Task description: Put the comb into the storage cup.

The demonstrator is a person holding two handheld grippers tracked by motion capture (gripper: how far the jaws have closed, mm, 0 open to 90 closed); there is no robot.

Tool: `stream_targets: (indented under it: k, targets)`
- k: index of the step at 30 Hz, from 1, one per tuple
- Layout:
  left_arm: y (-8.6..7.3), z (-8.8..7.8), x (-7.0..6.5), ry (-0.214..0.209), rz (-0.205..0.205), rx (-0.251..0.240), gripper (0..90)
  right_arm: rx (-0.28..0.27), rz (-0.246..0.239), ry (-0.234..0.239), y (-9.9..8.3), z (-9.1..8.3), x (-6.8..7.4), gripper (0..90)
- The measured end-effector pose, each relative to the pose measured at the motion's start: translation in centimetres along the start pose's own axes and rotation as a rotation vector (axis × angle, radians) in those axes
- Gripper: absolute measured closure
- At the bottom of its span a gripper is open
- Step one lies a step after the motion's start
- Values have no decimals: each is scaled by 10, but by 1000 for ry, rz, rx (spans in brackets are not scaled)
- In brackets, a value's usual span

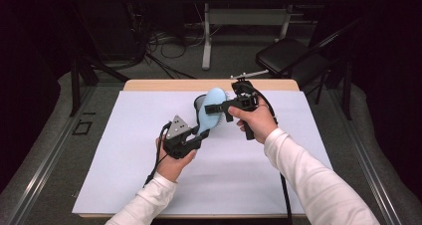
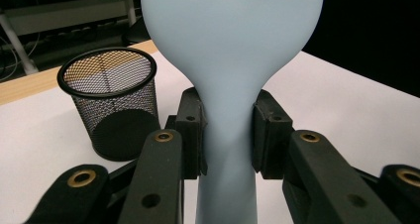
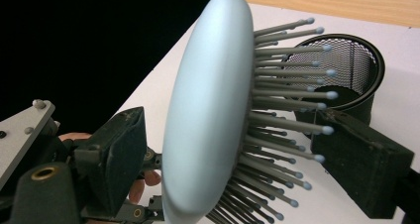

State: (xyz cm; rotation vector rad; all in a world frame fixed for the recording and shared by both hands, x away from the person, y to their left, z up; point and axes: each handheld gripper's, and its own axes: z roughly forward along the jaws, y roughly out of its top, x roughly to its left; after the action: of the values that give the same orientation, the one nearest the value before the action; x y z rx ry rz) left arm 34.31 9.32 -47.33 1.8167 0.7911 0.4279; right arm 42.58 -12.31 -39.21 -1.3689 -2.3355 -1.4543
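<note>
Hairbrush handoff in mid-air, basically. Pale blue plastic hairbrush with an oval head and grey ball-tipped bristles (image 1: 211, 114) was held up over the white table sheet (image 1: 124, 175), not resting on anything. Left gripper (image 1: 199, 137) was clamped on the brush's narrow handle, and in the left gripper view you could see both pads (image 2: 190, 132) pressed right against the neck just below where the head widens out.

Right gripper (image 1: 215, 109) came in from the other side at the head. In the right gripper view one jaw sat at the smooth back of the head and the other out past the bristle tips, so the head was between them. I couldn't see either pad actually pressing on it, so I'd call that one not gripping yet.

Black wire-mesh pencil cup (image 2: 111, 102) stood upright on the sheet just behind the brush, toward the far edge of the table, with the bristles (image 3: 287, 110) facing toward it. In the high view it was mostly hidden behind the brush head. Wooden table edge (image 1: 164, 84) showed past the sheet, and a black chair (image 1: 291, 56) sat off beyond that.
</note>
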Motion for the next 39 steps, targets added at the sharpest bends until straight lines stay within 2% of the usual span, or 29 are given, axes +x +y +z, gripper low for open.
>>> stream_targets:
  k: [14, 26, 39]
  targets:
    - [0, 0, -1, -4, 0, 0, 697, -30, 35, 46, 1, -1, -2, 212]
    - [-1, 1, -1, -8, 2, 2, 697, -26, 55, 97, 0, -1, -4, 306]
    - [-2, 1, 0, -24, 0, -4, 697, -24, 75, 109, -1, -2, -7, 382]
